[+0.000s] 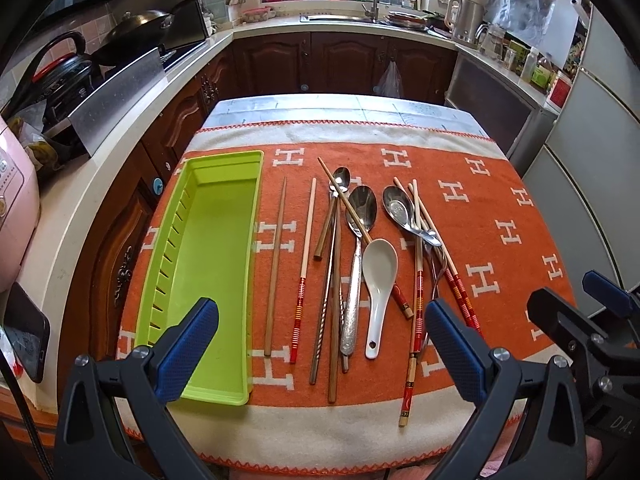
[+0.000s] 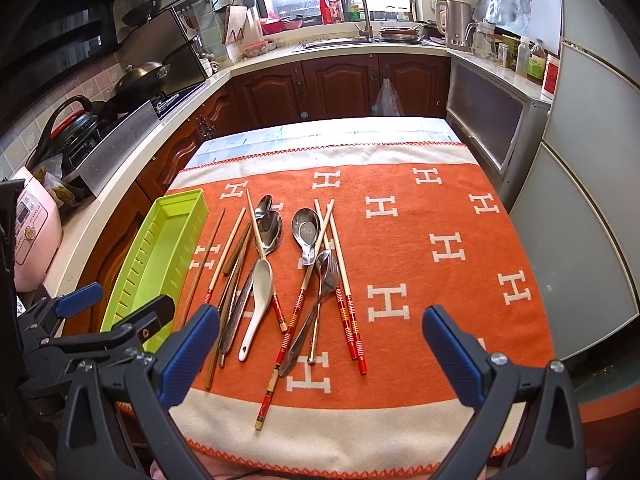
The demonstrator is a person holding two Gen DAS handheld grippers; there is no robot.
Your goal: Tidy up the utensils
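Left gripper (image 1: 320, 344) fingers spread wide, holding nothing, above near edge of tabletop. Right gripper (image 2: 320, 350) same: fingers apart, empty. Green tray (image 1: 256, 216) at left on orange cloth (image 1: 500, 200), nothing inside. Utensils all loose beside it: white ceramic spoon (image 1: 378, 276), metal spoons (image 1: 362, 204), scattered chopsticks (image 1: 308, 240), some crossing. Judgement: sorting not begun; every piece left to move into tray.

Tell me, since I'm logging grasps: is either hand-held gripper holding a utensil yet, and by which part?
Nothing is held. The left hand-held gripper and right hand-held gripper are both open above the orange cloth; the utensils lie on it.
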